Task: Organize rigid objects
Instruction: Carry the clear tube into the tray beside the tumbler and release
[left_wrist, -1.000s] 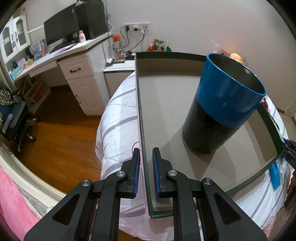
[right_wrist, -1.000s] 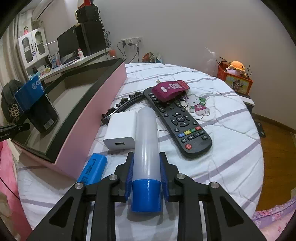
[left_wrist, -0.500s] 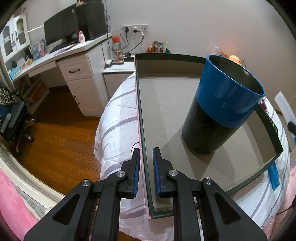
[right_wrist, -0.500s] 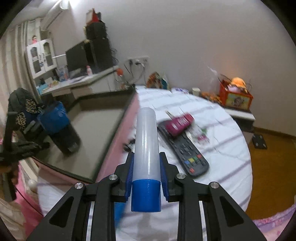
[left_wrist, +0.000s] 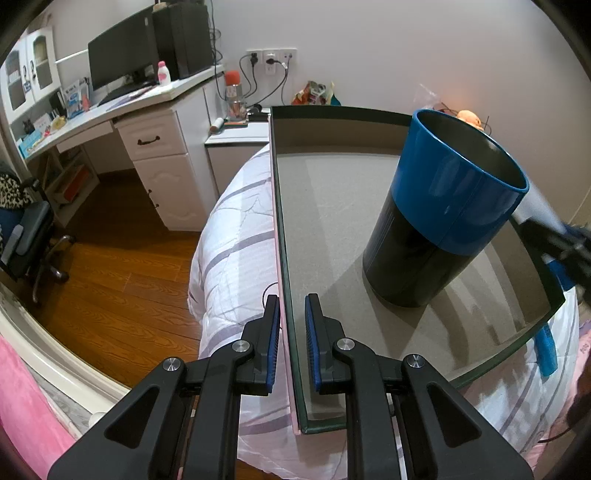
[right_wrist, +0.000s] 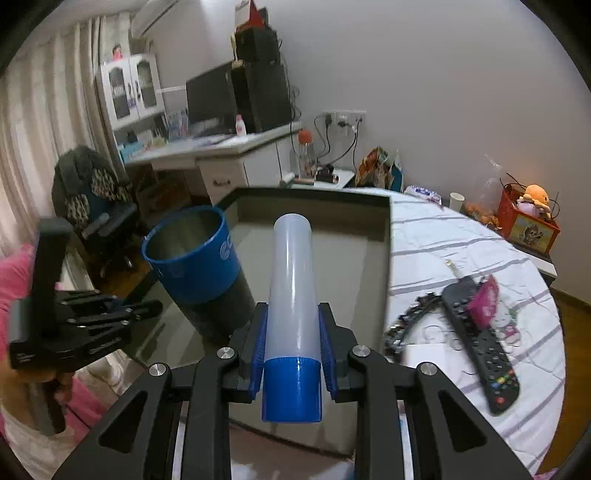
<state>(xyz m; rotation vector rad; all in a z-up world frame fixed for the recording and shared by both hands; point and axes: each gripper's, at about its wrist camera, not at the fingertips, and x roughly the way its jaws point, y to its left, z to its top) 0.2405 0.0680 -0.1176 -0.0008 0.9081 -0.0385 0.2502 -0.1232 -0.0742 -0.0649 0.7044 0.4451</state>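
Note:
My right gripper (right_wrist: 291, 317) is shut on a translucent white tube with a blue cap (right_wrist: 291, 295) and holds it in the air above the open box (right_wrist: 376, 229), pointing away from me. A blue and black canister (right_wrist: 201, 266) stands upright and open inside the box; it also shows in the left wrist view (left_wrist: 443, 214). My left gripper (left_wrist: 291, 314) is shut on the near left wall of the box (left_wrist: 282, 258). The right gripper and tube show blurred at the right edge (left_wrist: 550, 229).
On the striped bedspread (right_wrist: 461, 251) right of the box lie a black remote (right_wrist: 484, 339), a magenta case (right_wrist: 484, 302), a black chain (right_wrist: 410, 325) and a white block (right_wrist: 428, 354). A blue bar (left_wrist: 546, 350) lies beside the box. A desk (left_wrist: 147, 122) and chair (left_wrist: 26, 236) stand left.
My right gripper has lifted the tube off the bed and swung it left, over the box toward the canister. My left gripper has kept its hold on the box wall.

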